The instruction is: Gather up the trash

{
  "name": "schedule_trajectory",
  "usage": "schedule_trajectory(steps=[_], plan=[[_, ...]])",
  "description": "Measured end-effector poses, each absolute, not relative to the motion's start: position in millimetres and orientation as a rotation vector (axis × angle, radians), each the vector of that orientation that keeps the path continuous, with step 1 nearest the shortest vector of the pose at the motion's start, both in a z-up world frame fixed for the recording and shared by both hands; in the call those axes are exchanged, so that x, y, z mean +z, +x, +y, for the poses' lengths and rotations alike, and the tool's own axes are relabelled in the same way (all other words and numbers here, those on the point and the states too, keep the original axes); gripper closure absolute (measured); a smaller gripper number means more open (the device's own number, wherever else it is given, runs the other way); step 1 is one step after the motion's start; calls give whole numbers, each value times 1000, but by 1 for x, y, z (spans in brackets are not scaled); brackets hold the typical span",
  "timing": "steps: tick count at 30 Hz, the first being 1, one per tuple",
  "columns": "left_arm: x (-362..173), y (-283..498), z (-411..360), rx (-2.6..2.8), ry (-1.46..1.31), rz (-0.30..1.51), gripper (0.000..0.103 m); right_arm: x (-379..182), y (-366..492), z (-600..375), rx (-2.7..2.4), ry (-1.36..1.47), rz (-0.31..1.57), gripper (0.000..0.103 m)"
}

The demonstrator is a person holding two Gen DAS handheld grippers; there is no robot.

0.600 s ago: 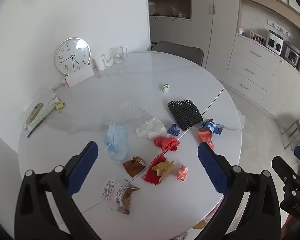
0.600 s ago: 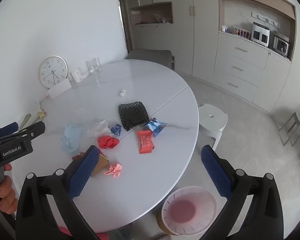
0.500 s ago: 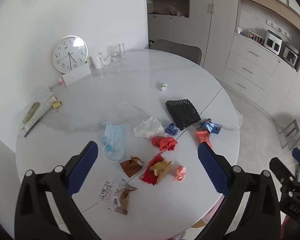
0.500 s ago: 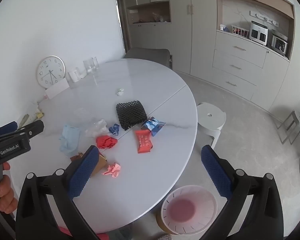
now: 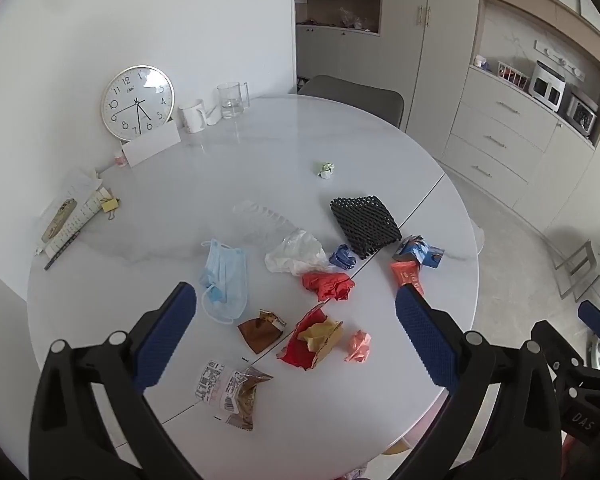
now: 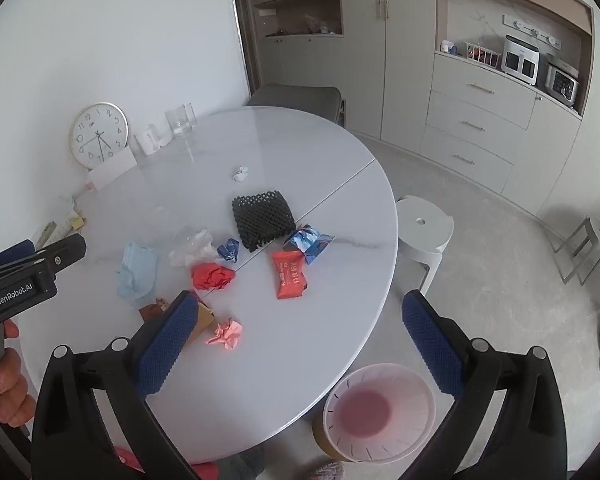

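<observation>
Table [image 5: 260, 152] view shifted slightly, both tongs wide and empty (left [image 5: 296, 334], right [image 6: 296, 334]), trash [image 5: 324, 284] lying beyond them

Brown wrapper [image 6: 204, 318] half hidden behind blue pad; bin [image 6: 378, 412] base out of sight.

Both claws, left [image 5: 296, 338] & right [image 6: 296, 342]: black plastic frames w/ silver screws, blue knurled pads [image 5: 162, 338]; left housing marked "GenRobot.AI".

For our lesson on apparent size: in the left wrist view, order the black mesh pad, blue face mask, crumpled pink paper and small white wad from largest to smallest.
1. Black mesh pad, though the blue face mask looks nearly alike; too close to rank.
2. Crumpled pink paper.
3. Small white wad, though farther away.
</observation>
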State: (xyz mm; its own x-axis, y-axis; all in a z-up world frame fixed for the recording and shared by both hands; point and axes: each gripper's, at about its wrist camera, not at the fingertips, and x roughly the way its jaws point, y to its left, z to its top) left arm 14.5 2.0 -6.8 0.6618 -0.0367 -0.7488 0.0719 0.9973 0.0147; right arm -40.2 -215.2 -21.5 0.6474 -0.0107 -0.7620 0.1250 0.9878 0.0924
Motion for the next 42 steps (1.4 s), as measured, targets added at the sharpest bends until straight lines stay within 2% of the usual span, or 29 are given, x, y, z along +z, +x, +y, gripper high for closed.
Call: schedule_trajectory(steps=[42], plan=[[-5, 13, 1, -57, 36, 852, 8, -20, -40, -209, -66, 141, 867, 2]])
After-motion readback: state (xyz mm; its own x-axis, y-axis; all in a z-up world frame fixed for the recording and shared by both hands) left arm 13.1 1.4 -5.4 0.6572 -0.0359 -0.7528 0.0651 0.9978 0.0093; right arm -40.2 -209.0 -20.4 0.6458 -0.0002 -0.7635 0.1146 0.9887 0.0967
